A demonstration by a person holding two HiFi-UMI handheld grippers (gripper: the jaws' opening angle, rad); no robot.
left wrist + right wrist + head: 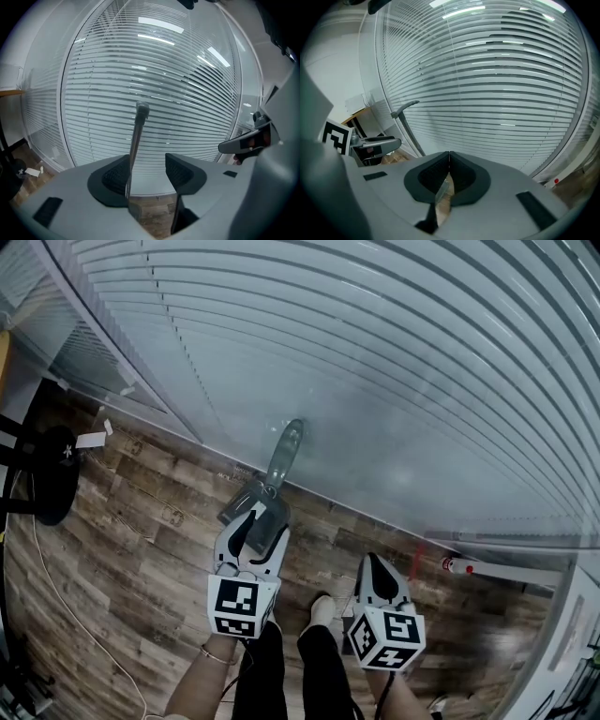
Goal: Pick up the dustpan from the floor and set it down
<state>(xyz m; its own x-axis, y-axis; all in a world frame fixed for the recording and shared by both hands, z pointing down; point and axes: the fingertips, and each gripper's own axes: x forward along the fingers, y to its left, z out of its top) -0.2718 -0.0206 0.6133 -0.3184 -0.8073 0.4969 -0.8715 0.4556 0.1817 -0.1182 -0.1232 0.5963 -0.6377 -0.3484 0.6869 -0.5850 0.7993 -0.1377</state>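
The left gripper [147,172] stands wide open, with the dustpan [136,136] handle rising between its jaws, close by the left pad. The right gripper [449,164] is closed and empty. The dustpan stands on the wood floor [141,521], its handle leaning toward the blinds [375,362]. A black stool base [47,474] sits well to the left.

The grey two-jaw left gripper [262,521], with a black-and-white marker cube [240,606] at its back, points forward and down; its black ribbed pads [115,176] stand clearly apart. The matching right gripper [375,564], just beside it on its right, has pads pressed together. A bare left forearm [199,679] shows behind.
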